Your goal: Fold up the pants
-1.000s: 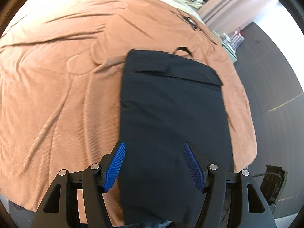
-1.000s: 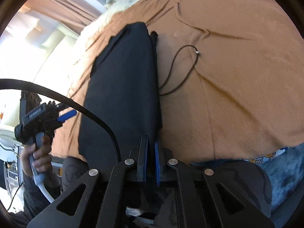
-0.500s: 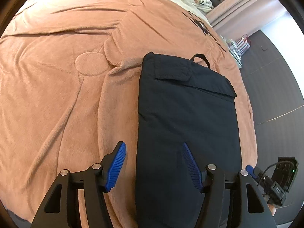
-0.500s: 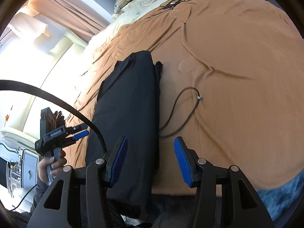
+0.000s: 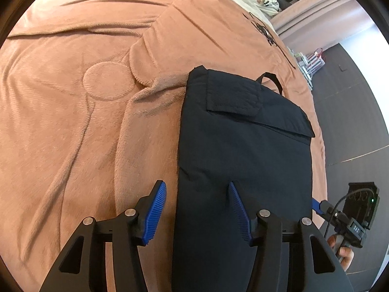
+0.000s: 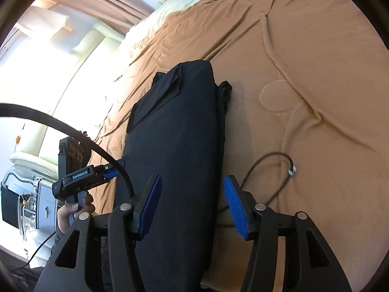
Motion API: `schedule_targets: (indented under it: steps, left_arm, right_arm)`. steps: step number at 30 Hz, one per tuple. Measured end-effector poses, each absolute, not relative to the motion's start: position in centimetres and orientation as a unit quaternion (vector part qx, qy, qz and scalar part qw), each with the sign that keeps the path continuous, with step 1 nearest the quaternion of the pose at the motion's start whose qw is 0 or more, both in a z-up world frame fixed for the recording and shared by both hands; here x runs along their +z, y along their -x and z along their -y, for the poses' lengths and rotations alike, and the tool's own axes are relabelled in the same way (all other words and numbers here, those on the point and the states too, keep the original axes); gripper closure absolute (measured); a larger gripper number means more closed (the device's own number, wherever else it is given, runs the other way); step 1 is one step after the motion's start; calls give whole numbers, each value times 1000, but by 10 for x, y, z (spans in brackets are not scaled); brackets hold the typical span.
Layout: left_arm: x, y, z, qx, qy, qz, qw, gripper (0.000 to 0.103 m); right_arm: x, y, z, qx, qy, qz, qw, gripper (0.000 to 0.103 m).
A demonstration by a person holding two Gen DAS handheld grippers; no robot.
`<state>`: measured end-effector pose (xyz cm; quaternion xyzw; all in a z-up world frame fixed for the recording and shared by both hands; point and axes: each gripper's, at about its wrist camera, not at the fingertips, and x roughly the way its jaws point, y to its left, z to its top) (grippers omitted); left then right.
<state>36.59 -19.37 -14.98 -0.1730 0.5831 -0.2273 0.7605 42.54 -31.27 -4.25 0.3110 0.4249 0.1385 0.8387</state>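
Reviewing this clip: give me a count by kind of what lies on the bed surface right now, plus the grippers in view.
Folded black pants: 1
Loose thin black cable with a metal tip, beside the pants: 1
Brown fleece blanket underneath: 1
Black two-finger grippers with blue pads: 2, left gripper closing, right gripper opening, neither pressing on cloth
Total: 5

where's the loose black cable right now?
Right wrist view: the black cable lies on the brown blanket, right of the folded pants, looping just beyond the right tool's right fingertip.
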Motion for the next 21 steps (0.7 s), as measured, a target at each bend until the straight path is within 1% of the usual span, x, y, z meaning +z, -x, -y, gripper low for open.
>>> schedule_targets:
  steps: [7, 9, 14, 15, 17, 18, 20, 21]
  left_arm:
    - [-154, -376, 199, -232, 177, -583, 758, 47]
    - [-155, -380, 200, -235, 178, -584, 757, 50]
    - [-154, -387, 205, -241, 173, -586, 754, 63]
    - [-153, -388, 207, -243, 173, -586, 753, 67]
    - [-151, -390, 208, -245, 170, -585, 754, 70]
    - [-150, -391, 209, -246, 168, -584, 755, 71]
    - [-146, -392, 211, -248, 166, -581, 757, 73]
    - [-146, -393, 211, -250, 165, -580, 758, 73]
  right_arm:
    - [-68, -460, 317, 160, -338, -453, 809, 46]
    - [-76, -467, 319, 169, -348, -459, 799, 46]
    - [-89, -481, 318, 194, -363, -461, 786, 46]
    - [-90, -484, 318, 202, -366, -459, 784, 46]
    - [-93, -489, 318, 211, -371, -458, 780, 46]
    - [-94, -491, 317, 214, -371, -456, 780, 47]
    - [-95, -494, 315, 220, -369, -454, 781, 66]
    - [-95, -492, 316, 217, -370, -450, 783, 68]
